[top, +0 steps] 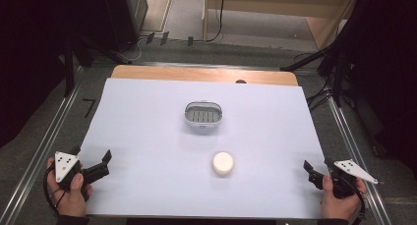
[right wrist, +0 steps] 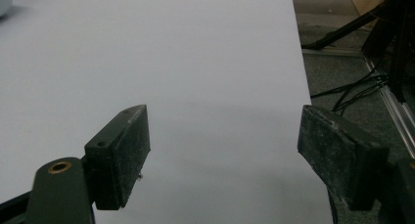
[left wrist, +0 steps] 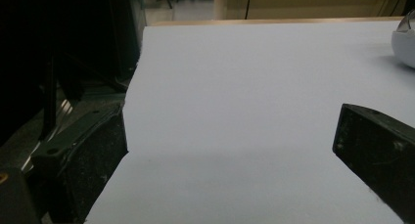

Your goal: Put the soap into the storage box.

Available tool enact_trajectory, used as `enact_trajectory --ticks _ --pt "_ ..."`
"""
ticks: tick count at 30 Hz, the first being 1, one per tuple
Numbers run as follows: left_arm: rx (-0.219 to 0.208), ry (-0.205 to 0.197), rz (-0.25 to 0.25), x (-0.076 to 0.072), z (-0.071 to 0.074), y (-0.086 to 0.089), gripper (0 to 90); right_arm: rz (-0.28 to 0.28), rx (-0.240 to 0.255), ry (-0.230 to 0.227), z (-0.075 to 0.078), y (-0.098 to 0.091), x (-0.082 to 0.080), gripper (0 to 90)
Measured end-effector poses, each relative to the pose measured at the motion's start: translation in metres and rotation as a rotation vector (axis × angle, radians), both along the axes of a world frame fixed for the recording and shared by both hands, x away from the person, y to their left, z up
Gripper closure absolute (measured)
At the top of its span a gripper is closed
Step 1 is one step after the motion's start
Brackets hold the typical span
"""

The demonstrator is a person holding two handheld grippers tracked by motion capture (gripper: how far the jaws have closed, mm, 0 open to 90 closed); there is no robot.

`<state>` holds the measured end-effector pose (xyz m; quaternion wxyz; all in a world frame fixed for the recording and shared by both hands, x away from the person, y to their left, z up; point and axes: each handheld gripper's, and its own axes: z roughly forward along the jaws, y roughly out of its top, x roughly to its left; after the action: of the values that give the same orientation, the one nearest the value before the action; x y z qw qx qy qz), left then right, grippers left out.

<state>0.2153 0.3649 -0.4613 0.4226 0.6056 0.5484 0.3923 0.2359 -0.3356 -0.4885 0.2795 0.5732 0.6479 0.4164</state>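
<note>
A small white-and-grey slotted container stands near the middle of the white sheet. In front of it, slightly right, lies a round cream-white puck. At the sheet's front left corner a hand holds my left gripper, whose jaws stand wide apart with nothing between them. The left gripper view has the gripper over bare sheet, with the container's edge at far right. My right gripper is held at the front right edge, open and empty. In its own view the right gripper straddles the sheet's right border.
The wooden table edge shows beyond the sheet. Metal rails run along both sides of the table. Black stands and cables sit on the floor at right, and dark equipment is at left.
</note>
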Motion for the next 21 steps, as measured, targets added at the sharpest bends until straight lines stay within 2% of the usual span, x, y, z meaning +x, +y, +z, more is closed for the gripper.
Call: enact_trajectory --ticks 7,11,17,20,21 --pt "0.005 0.007 0.014 0.0006 0.0001 -0.0004 0.0 -0.029 0.006 -0.038 0.0015 -0.0009 -0.0039 23.3" --pt "0.009 0.013 0.013 0.0012 0.0001 -0.0008 0.0 0.021 0.028 -0.04 0.0017 -0.0031 -0.0033 27.8" --pt "0.009 0.014 0.013 0.0014 0.0 -0.0008 0.0 0.058 0.037 -0.006 0.0018 -0.0029 -0.0034 24.4" --pt "0.01 0.015 0.013 0.0014 0.0001 -0.0009 0.0 0.119 0.025 0.018 0.0026 -0.0013 -0.0045 20.8" --pt "0.012 0.018 0.016 0.0018 0.0001 -0.0011 0.0 0.137 -0.01 0.017 0.0036 0.0016 -0.0053 15.8"
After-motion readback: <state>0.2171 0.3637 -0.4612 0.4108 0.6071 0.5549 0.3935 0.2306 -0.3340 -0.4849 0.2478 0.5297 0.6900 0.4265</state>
